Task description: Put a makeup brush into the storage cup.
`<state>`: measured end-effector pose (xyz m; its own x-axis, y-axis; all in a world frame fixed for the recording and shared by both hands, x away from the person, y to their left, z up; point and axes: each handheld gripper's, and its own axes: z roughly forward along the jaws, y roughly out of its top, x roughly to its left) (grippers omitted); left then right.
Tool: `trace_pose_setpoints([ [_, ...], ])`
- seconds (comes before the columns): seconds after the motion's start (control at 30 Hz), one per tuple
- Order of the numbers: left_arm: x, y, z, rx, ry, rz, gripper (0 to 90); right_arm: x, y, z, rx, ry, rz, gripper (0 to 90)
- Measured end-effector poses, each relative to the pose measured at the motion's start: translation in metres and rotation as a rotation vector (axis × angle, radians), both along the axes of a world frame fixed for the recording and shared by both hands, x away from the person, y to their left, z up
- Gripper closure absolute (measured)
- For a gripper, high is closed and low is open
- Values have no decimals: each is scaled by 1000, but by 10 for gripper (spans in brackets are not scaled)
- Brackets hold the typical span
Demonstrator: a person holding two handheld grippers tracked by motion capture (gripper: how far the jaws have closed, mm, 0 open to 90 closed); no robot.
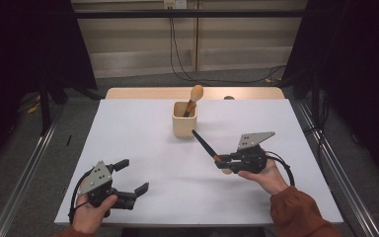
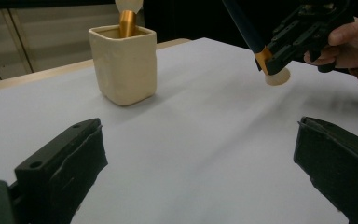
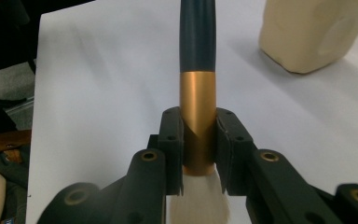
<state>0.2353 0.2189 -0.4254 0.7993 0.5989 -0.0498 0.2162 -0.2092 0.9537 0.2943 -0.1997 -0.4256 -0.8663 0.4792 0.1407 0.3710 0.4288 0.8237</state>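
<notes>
A cream holder (image 1: 184, 120) stands toward the table's (image 1: 128, 128) far edge, a brush (image 1: 193, 100) leaning out of it. Left of the holder lies bare tabletop; on its right, a dark-handled brush (image 1: 205, 145) slants toward it.

left gripper (image 1: 131, 183) fingers apart, right gripper (image 1: 225, 161) fingers clamped

Dark-handled brush (image 1: 206, 146) with gold ferrule and pale bristles, tilted above the table, handle toward the cream holder (image 1: 184, 120)

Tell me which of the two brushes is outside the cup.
The dark-handled brush, clamped at its gold ferrule by the right gripper; the other brush stands in the cup.
</notes>
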Motion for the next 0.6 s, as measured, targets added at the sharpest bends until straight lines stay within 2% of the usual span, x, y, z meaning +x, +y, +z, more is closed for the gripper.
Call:
trace_pose_setpoints([
  [0.07,2,-4,0,27,-25,16,23,-1,6,1,-6,0,26,745],
  [0.1,3,-5,0,34,-23,13,24,-1,8,2,-11,-2,37,745],
  [0.4,17,-27,2,62,7,-75,23,-4,26,6,-53,9,118,745],
  [0.47,20,-32,4,67,8,-110,23,-4,30,8,-59,15,139,746],
  [0.6,24,-40,8,83,8,-135,23,-4,38,9,-88,16,177,746],
])
